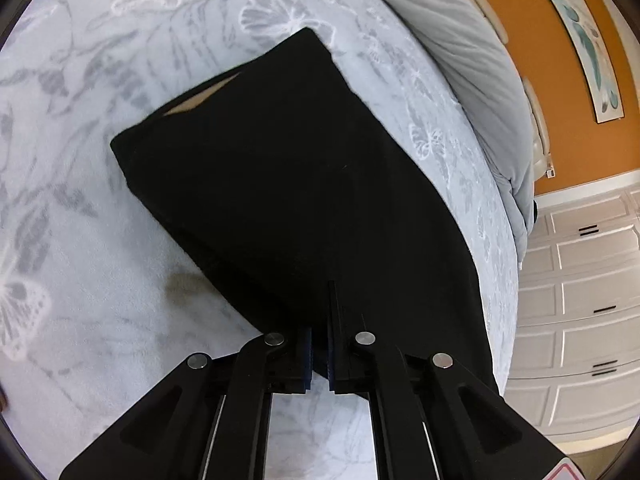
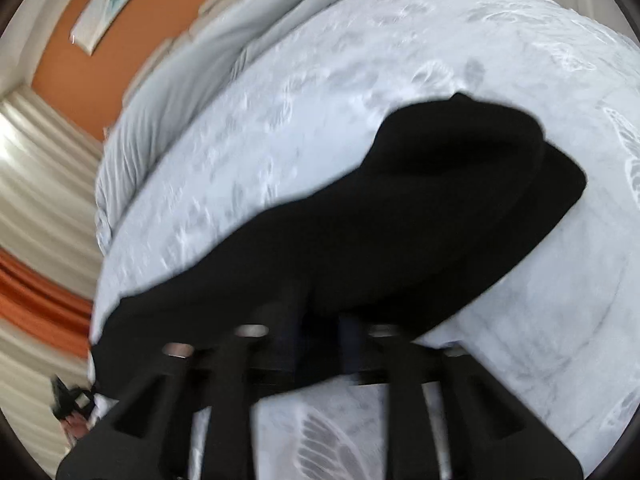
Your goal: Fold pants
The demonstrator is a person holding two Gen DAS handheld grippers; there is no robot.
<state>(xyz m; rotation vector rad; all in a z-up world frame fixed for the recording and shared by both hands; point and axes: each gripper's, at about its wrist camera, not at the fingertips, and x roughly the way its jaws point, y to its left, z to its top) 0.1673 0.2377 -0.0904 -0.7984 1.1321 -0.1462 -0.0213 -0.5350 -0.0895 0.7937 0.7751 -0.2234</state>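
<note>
The black pants (image 1: 280,168) lie on a pale blue bedspread with a butterfly print (image 1: 100,240). Their waistband end points away from me and shows a bit of tan lining. My left gripper (image 1: 318,320) is shut on the near edge of the pants and the cloth runs up between its fingers. In the right wrist view the pants (image 2: 420,216) hang in a long lifted fold. My right gripper (image 2: 316,320) is shut on the near edge of the pants. That view is blurred by motion.
A grey duvet (image 1: 472,60) is bunched along the far side of the bed, also in the right wrist view (image 2: 192,92). An orange wall with a picture (image 1: 588,40) and a white drawer unit (image 1: 580,300) stand to the right. Curtains (image 2: 36,184) hang at the left.
</note>
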